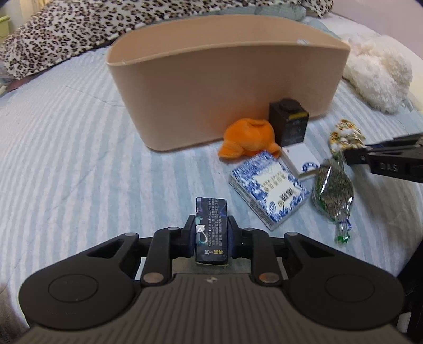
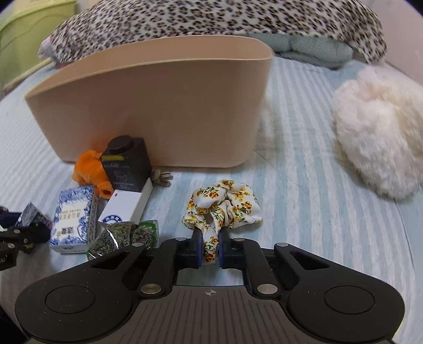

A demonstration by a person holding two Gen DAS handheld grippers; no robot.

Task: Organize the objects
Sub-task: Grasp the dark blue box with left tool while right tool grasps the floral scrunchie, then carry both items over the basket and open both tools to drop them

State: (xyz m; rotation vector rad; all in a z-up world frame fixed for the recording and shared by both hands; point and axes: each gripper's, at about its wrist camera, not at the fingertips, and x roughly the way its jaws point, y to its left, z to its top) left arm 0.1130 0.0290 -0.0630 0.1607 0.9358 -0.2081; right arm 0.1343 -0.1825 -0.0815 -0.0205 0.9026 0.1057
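Here we have one thing clamped in each gripper, and both must go up and over the near wall of the tan basket (image 1: 227, 87), which stands straight ahead of both on the striped bedspread (image 1: 79, 158).

The left gripper (image 1: 211, 232) is closed on a small dark box (image 1: 211, 227); the box's long axis runs along the fingers, pointing away from us toward the basket. The basket's near wall lies ahead and a little to the right of this gripper, well apart from it, with bare bedspread between.

The right gripper (image 2: 210, 247) pinches a fold of the floral scrunchie (image 2: 224, 206), the rest of which spreads forward on the bedspread, its bulk lying crosswise. From here the basket's right end is ahead and slightly left, and it looks nearer than it does from the left gripper, so we judge the right side has the shorter carry.

Counting what waits between the grippers and the basket:
- one blue-and-white carton (image 1: 268, 189)
- one white box (image 2: 127, 205), lying flat
- one dark jar box (image 1: 289, 123), upright and touching the basket wall
- one orange plush toy (image 1: 248, 139)
- one clear bag of dried leaves (image 1: 333, 193)
- one bunch of keys (image 2: 161, 178) beside the wall

Farther out we see one fluffy white cushion (image 2: 378, 132) and a leopard-print blanket (image 2: 211, 18). We cannot see inside the basket.
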